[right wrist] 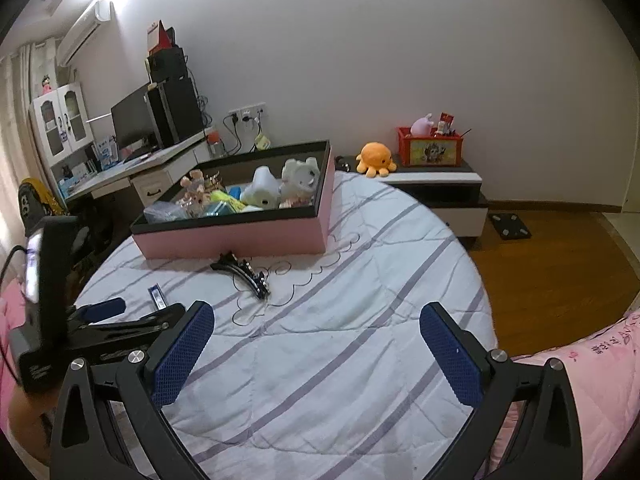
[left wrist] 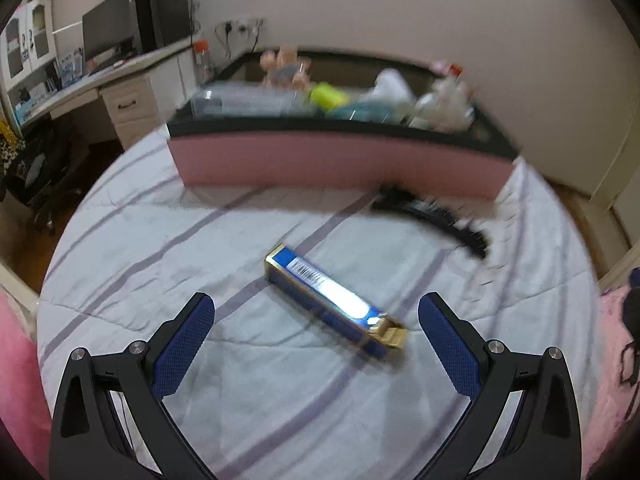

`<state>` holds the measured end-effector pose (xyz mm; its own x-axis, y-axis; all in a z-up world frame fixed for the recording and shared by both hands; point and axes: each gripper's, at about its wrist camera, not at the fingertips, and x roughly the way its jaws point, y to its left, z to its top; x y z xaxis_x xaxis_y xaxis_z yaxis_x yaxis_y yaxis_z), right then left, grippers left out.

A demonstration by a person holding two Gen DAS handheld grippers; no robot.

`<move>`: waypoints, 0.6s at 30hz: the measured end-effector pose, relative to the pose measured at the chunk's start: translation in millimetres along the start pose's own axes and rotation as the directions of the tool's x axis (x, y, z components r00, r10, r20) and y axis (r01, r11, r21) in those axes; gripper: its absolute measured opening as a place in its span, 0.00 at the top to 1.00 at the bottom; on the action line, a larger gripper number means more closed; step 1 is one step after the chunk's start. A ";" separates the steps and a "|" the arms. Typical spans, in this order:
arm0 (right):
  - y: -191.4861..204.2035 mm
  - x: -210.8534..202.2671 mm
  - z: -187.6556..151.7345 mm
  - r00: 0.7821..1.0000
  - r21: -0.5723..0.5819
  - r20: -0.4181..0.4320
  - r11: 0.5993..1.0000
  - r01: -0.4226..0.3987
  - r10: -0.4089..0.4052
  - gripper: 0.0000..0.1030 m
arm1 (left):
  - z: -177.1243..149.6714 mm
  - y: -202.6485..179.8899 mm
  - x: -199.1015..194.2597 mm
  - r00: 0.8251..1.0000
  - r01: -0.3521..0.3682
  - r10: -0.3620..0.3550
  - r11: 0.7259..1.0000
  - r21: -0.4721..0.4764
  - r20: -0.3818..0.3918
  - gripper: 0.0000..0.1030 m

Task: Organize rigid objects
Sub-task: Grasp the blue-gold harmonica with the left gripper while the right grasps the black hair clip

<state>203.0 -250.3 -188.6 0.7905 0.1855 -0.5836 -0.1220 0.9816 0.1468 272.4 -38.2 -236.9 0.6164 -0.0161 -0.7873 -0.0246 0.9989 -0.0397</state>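
A long blue and gold carton (left wrist: 334, 298) lies on the striped bedspread (left wrist: 240, 380), one end flap open. My left gripper (left wrist: 316, 320) is open and empty, its blue pads (left wrist: 184, 344) on either side of the carton's near end, a little short of it. A black hair clip (left wrist: 436, 220) lies beyond, beside the pink box (left wrist: 340, 160) full of toys and bottles. In the right wrist view my right gripper (right wrist: 316, 324) is open and empty above the bedspread (right wrist: 340, 360). The clip (right wrist: 244, 274), carton (right wrist: 157, 298) and pink box (right wrist: 240, 236) lie ahead to its left.
The left gripper's body (right wrist: 60, 308) shows at the left of the right wrist view. A desk with a monitor (right wrist: 132, 124) stands behind the bed. A low cabinet (right wrist: 432, 184) holds an orange plush and a red crate. Wooden floor (right wrist: 560, 272) lies to the right.
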 end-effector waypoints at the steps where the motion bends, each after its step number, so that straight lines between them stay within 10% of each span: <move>1: 0.7 2.8 -0.4 1.000 -0.003 -0.007 1.000 -0.003 0.003 0.00 | -0.5 3.1 3.6 1.000 -0.003 0.003 1.000 0.003 -0.010 0.00; 11: 31.2 48.8 7.4 0.995 -0.106 -0.099 0.994 -0.019 0.009 0.00 | -17.6 62.1 -7.6 0.994 -0.108 0.108 0.994 0.014 -0.022 0.00; 18: 66.5 109.4 19.2 0.978 -0.247 -0.207 0.968 -0.036 -0.017 0.00 | -18.0 76.1 -8.1 0.999 -0.050 0.050 0.999 0.017 -0.014 0.00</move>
<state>293.0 -165.5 -227.4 0.6510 0.1744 -0.7388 -0.2945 0.9550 -0.0340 251.3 37.2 -244.7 0.6036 0.0330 -0.7966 -0.0421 0.9991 0.0095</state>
